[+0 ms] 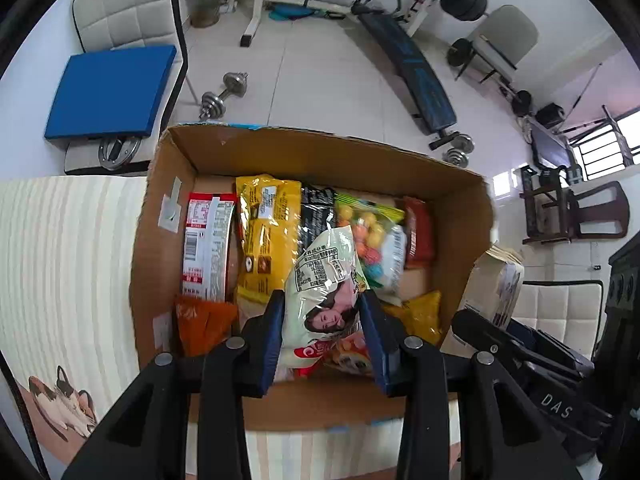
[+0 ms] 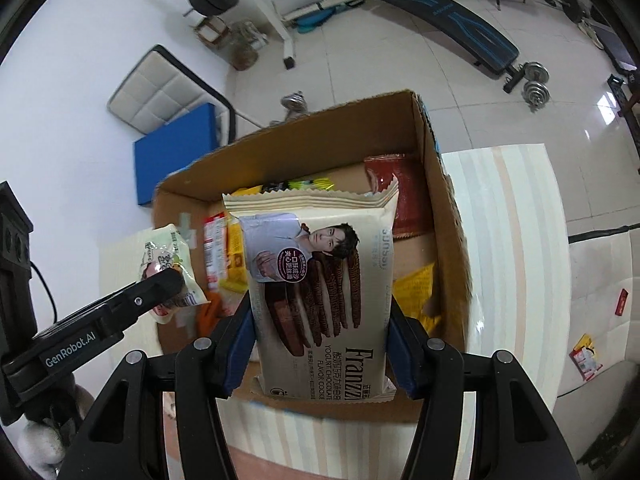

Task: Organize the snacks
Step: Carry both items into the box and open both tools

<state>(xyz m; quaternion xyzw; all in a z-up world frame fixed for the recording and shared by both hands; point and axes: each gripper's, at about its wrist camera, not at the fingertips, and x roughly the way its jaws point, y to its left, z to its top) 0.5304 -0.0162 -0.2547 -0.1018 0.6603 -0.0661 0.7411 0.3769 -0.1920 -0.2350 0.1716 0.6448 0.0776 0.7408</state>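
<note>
Here, box [image 1: 304, 148] crowded — snacks [image 1: 268, 232].

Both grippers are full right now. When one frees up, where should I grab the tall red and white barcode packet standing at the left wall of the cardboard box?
Take the red and white barcode packet by its narrow upper edge, coming straight down. It stands on edge between the cardboard box wall and the yellow foil bag, so only that thin top edge looks reachable, with jaws closing across its thickness.

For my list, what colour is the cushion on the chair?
Blue cushion, clearest in the left wrist view.
</note>
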